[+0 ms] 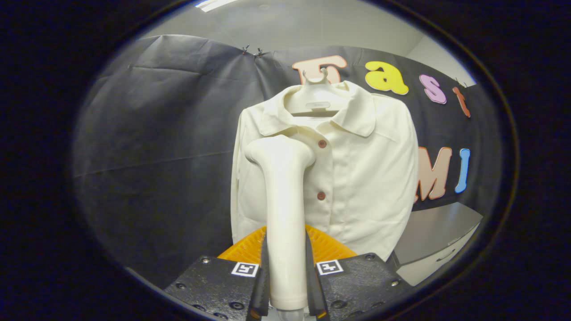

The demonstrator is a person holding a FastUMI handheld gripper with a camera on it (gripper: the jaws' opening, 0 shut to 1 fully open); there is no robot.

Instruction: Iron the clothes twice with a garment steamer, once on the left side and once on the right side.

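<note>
Steamer (285, 196) stands upright between my fingers (263, 285), and both of them press on the lower part of its pale handle, one on each side, so my gripper (287, 278) holds it firmly. The handle rises straight up from the fingers and ends in a wider, rounded head that turns a little to the left. This head is in front of the shirt's (357, 178) left half as I see it, at the height of the chest, beside the upper brown button (322, 143). Whether the head touches the cloth or is just before it, I cannot tell.

The cream shirt hangs beyond my fingers on a white hanger (316, 96), in front of the dark cloth wall (169, 147) of the booth. Its collar is open, and two brown buttons show on the front, one under the other; the lower button (320, 195) is just to the right of the handle. The shirt's front looks mostly smooth, with some soft folds near the bottom hem.

Behind the fingers, under the shirt, I see a ribbed orange part (325, 247). To the right, lower than the shirt, there is a grey cabinet (437, 240) with a handle on its front.
</note>
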